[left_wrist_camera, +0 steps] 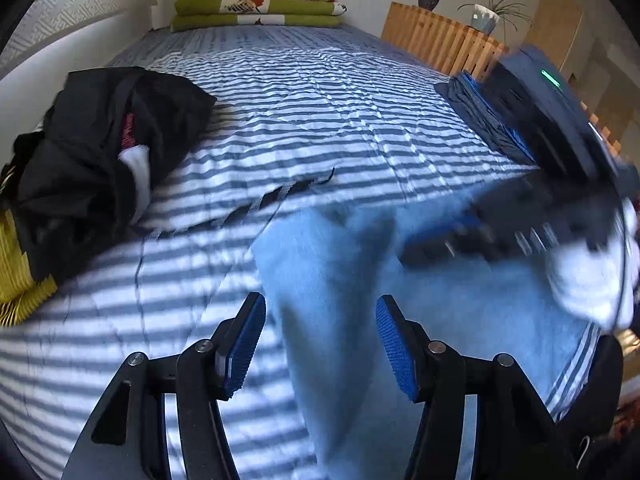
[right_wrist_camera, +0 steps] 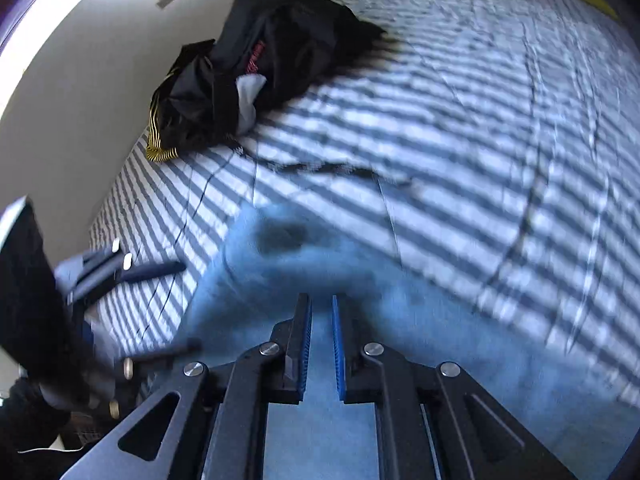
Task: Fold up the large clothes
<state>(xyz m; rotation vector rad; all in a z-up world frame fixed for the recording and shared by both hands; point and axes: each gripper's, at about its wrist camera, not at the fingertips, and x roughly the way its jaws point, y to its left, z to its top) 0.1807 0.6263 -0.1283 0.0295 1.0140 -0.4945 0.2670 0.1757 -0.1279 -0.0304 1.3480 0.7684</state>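
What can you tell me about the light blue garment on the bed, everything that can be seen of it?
The blue garment is pale blue, soft-looking cloth, blurred in both views. It lies spread on the striped quilt at the near edge of the bed, with folds and a dark patch near its far edge in the right wrist view. The right hand-held gripper is nearly shut just over it; whether the pads pinch cloth is unclear. The left hand-held gripper is open above its left side.

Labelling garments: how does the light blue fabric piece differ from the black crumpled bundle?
The light blue fabric garment lies spread fairly flat near the grippers; the black crumpled clothing bundle sits heaped at the bed's far side. The blue one is plain; the black one shows red and white patches. Both rest on the striped bedcover.
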